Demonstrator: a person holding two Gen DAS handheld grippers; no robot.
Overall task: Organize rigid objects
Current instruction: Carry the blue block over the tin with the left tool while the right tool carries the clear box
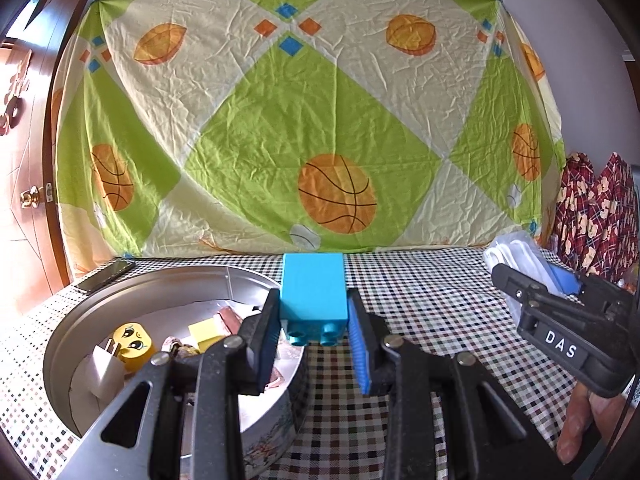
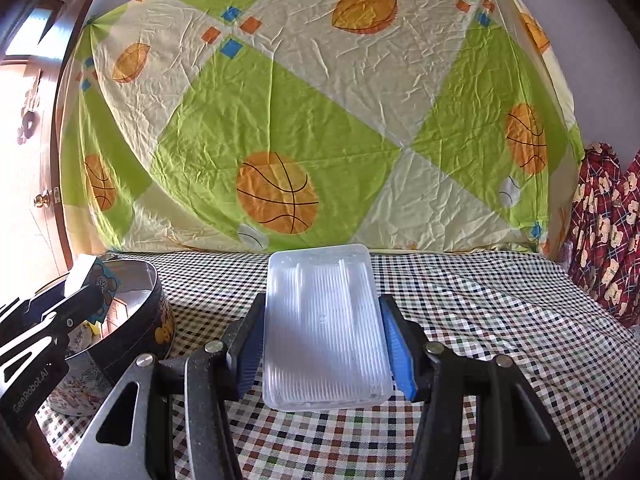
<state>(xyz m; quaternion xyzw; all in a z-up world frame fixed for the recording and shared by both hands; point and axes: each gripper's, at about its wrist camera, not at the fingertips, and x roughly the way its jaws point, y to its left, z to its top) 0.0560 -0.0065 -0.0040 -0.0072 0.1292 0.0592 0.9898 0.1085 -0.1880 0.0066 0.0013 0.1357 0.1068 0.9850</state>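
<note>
Block: blue toy block sat clamped between the left gripper fingers, studs facing back toward the camera, body projecting forward past the fingertips; held clear above the table.
Left fingers: narrowed onto the block's two flat sides, blue pads pressing on it; side faces likely chosen because they give parallel surfaces, so the block should not twist.
Tin: round metal tin lay just left of and below the left fingers, open, already holding a yellow face block and other small pieces. Judgement: tin served as the collection place, which explains the block being carried at its rim.
Box: clear plastic box was held flat between the right gripper fingers, long axis running forward, lifted off the checked cloth.
Right fingers: partly open, closed across the box's short width; a grip across the narrow dimension suited their span.
Spacing: right gripper stood well right of the left fingers, tin on its far left. Judgement: box waited its turn while the block went first.
Risk: smooth box might slip if tilted.
</note>
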